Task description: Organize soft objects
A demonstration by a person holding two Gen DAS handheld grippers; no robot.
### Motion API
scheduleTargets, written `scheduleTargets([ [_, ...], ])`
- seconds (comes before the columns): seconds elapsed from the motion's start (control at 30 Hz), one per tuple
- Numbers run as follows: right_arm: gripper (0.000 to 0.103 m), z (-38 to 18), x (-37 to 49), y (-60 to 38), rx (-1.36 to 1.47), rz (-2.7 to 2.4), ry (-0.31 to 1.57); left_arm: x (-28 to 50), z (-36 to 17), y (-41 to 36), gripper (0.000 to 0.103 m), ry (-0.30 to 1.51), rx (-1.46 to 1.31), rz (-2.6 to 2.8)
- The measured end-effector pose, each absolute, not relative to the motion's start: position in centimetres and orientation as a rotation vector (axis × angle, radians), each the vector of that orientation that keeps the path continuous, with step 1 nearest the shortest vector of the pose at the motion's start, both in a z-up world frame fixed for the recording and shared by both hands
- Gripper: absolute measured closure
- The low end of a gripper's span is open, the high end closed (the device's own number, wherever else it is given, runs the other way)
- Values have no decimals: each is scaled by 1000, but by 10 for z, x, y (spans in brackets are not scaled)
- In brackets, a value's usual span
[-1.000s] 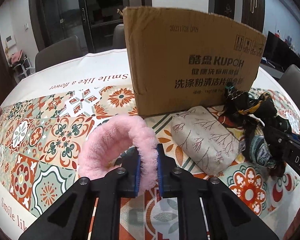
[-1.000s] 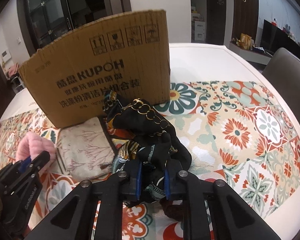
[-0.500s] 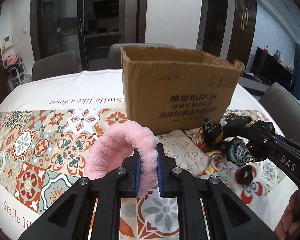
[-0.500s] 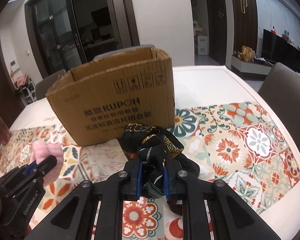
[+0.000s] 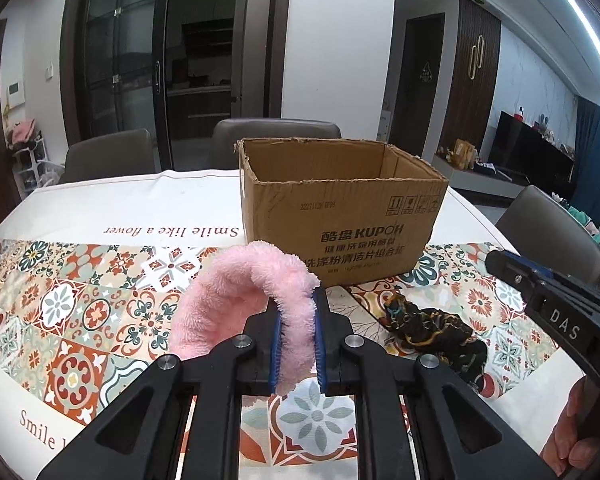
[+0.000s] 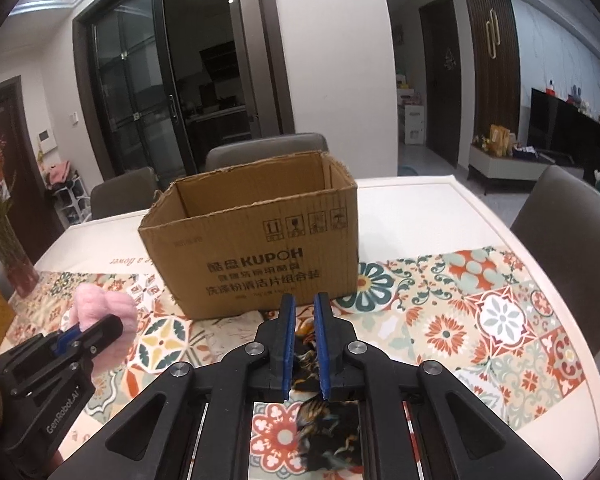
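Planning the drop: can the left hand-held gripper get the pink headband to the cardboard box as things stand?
Probably yes. The left hand-held gripper holds the pink headband directly facing the open-topped cardboard box, with nothing between. The right hand-held gripper sits off to the side. It likely must clear the near wall.

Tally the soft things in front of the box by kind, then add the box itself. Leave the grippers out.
Pink headband: 1
Dark scarf: 1
Pale pouch: 1
Cardboard box: 1
Total: 4
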State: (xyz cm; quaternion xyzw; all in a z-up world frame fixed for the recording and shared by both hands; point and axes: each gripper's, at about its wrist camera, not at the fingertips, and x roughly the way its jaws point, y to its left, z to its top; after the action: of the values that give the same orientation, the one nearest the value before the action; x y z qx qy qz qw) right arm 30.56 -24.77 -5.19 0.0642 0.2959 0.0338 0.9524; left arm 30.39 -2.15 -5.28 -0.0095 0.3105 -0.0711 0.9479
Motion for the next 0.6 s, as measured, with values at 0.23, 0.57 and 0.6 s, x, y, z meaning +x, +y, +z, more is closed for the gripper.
scheduleTargets([
  [0.23, 78, -61, 299, -253, 144, 99, 634, 293, -58, -29, 88, 640, -3, -158],
  [0.57, 50, -85, 305, -264, 149, 98, 713, 295, -79, -41, 88, 696, 3, -186],
  [0.6, 50, -89, 307, -264, 152, 100, 726, 296, -81, -42, 88, 701, 5, -185],
])
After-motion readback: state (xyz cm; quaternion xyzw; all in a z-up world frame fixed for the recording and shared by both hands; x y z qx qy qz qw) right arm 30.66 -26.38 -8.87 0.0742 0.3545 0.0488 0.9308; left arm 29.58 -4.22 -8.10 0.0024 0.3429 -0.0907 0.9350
